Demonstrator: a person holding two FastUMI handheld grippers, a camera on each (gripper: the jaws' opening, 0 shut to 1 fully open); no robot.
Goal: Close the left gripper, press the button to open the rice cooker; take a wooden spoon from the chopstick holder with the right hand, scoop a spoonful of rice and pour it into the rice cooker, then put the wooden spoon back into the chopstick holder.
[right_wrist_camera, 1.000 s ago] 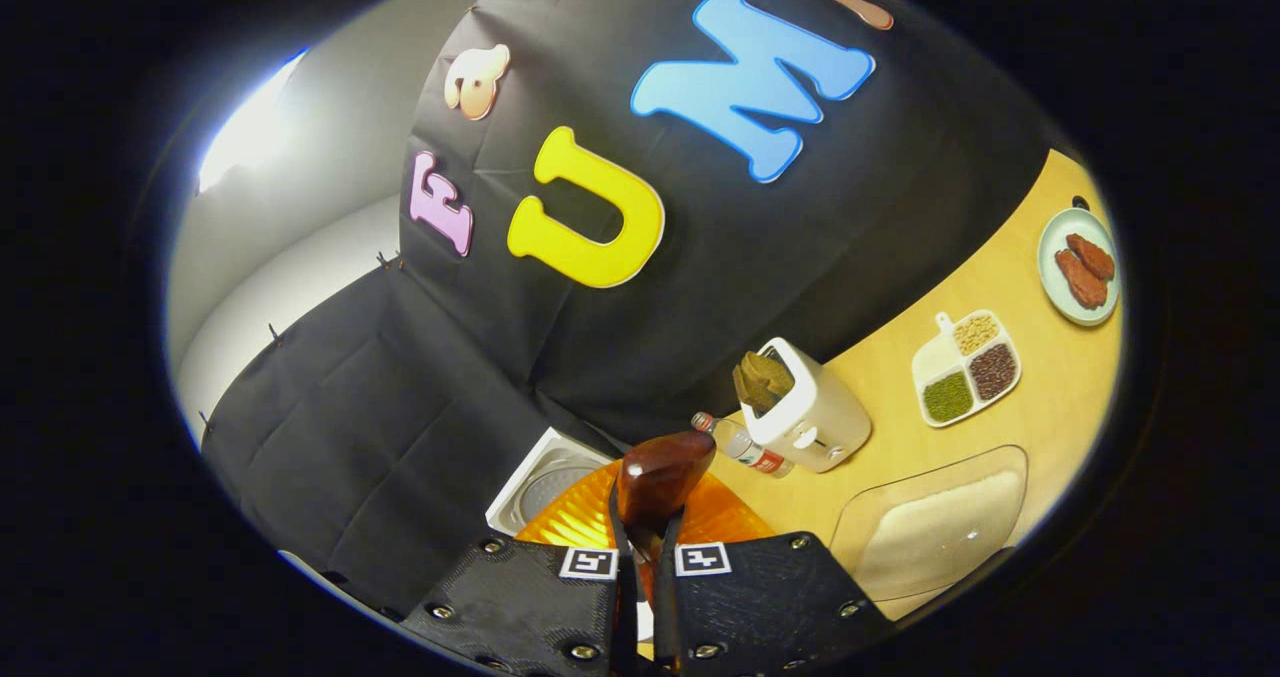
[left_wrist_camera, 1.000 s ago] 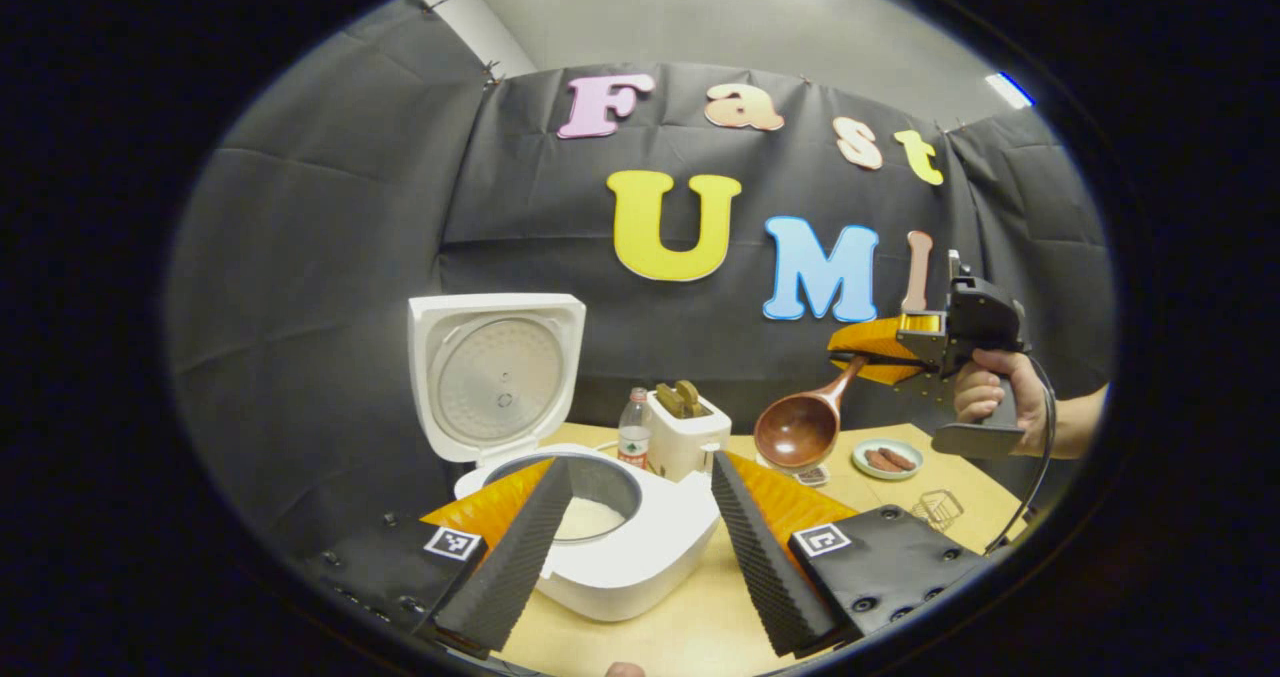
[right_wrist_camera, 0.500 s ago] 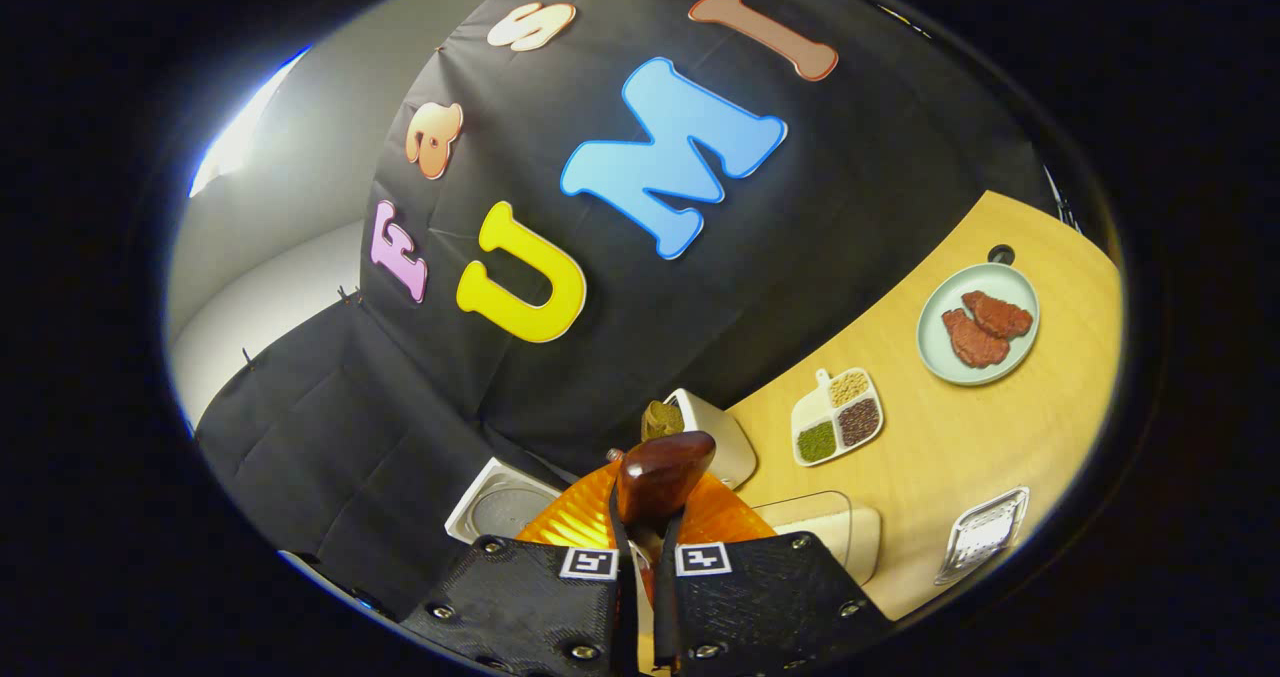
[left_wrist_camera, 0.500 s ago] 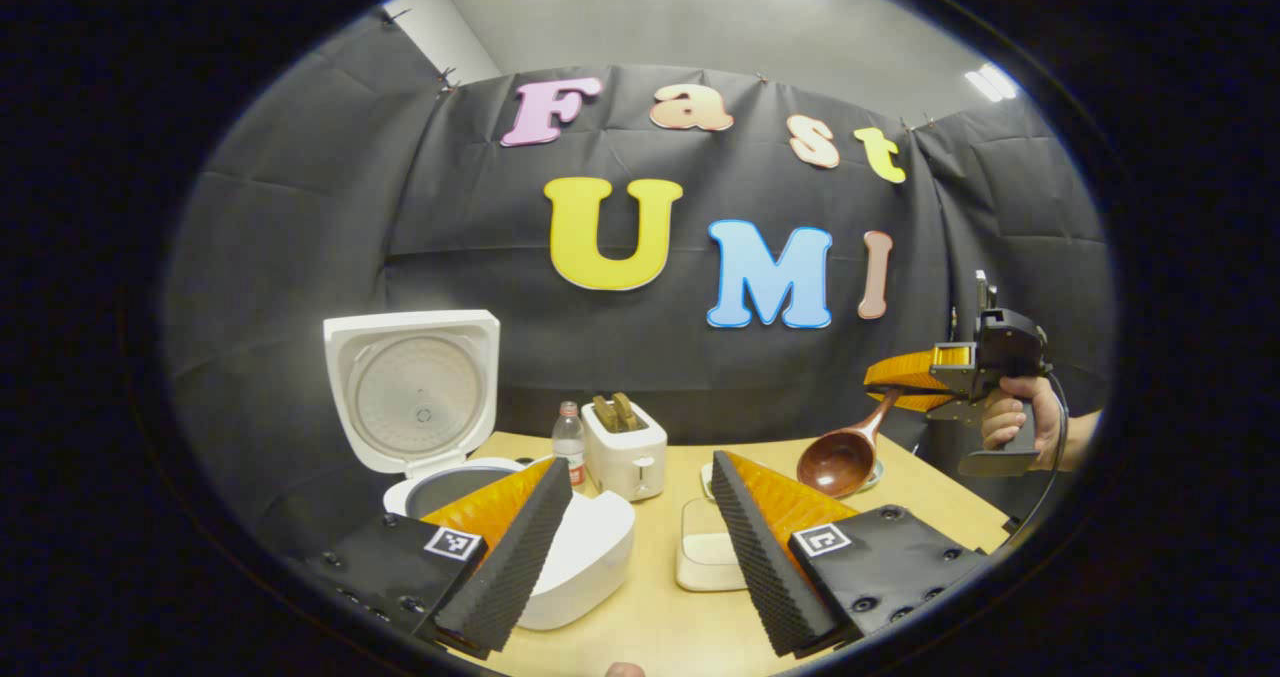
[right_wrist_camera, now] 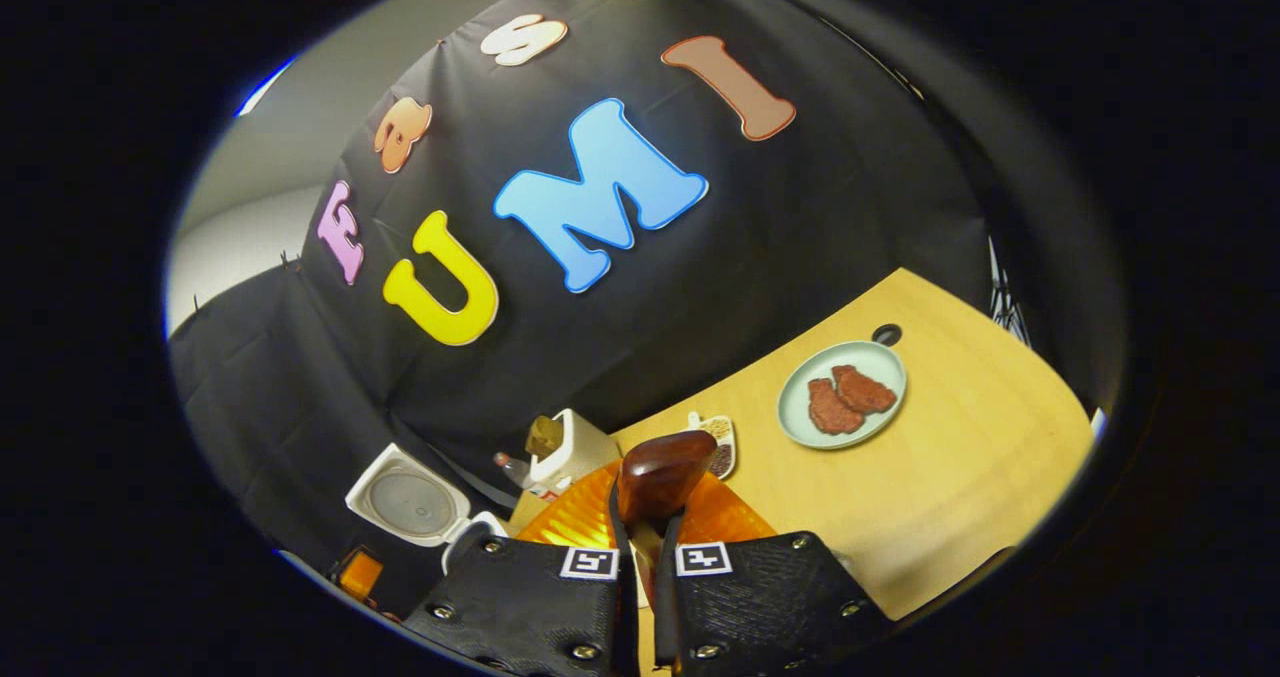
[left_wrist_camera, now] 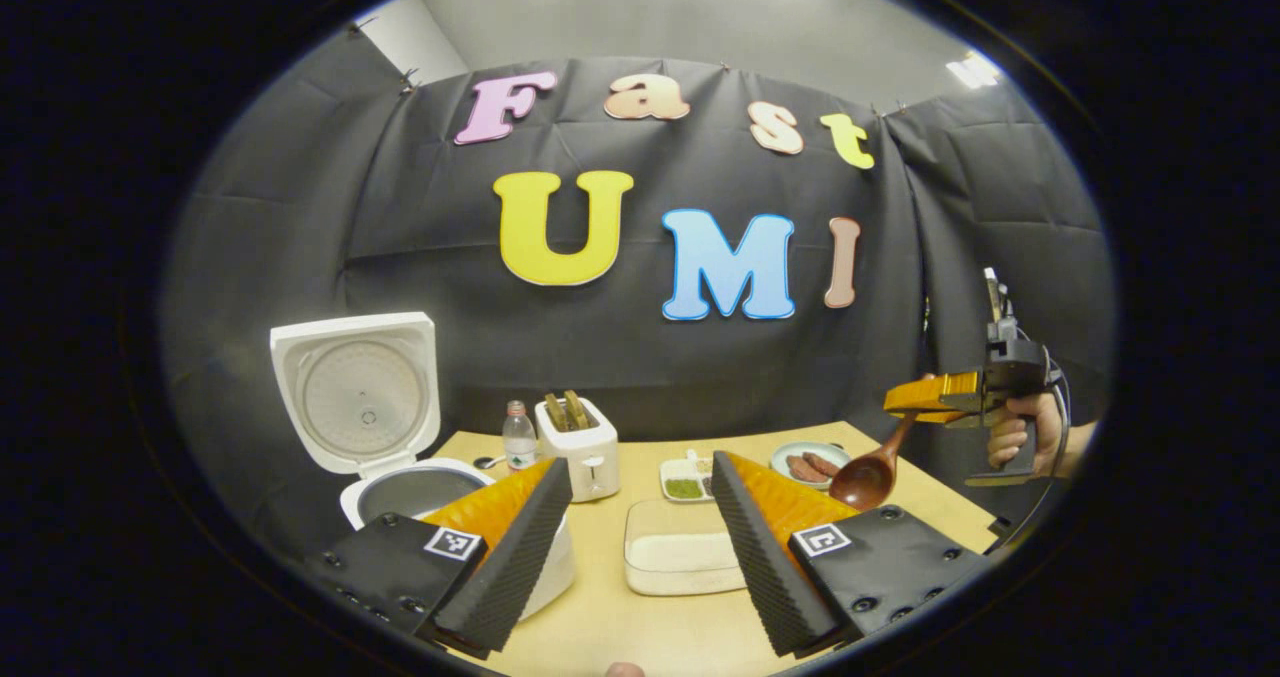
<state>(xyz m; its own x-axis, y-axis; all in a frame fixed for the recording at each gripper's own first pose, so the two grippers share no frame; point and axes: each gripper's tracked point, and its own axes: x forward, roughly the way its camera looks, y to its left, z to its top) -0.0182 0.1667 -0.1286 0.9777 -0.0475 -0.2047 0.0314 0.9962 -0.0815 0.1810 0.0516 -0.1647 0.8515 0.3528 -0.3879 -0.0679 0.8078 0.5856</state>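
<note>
We see right hand-held gripper (right_wrist_camera: 640, 557) clamped on glossy brown wooden spoon (left_wrist_camera: 868, 473) | left hand-held gripper (left_wrist_camera: 630, 547) wide open, empty | risk: spoon bowl at our 2 o'clock knocks pale green plate (left_wrist_camera: 808, 464) on desk (left_wrist_camera: 640, 627)

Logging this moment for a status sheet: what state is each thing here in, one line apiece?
rice cooker: lid up, pot open.
wooden spoon: held by its handle in the right gripper, bowl hanging low over the table.
right gripper: jaws shut on the spoon.
left gripper: jaws open, nothing between them.
rice tray: uncovered, rice inside.
toaster: slices standing in its slots.
bottle: upright, capped.
plate: two reddish-brown pieces on it.
</note>
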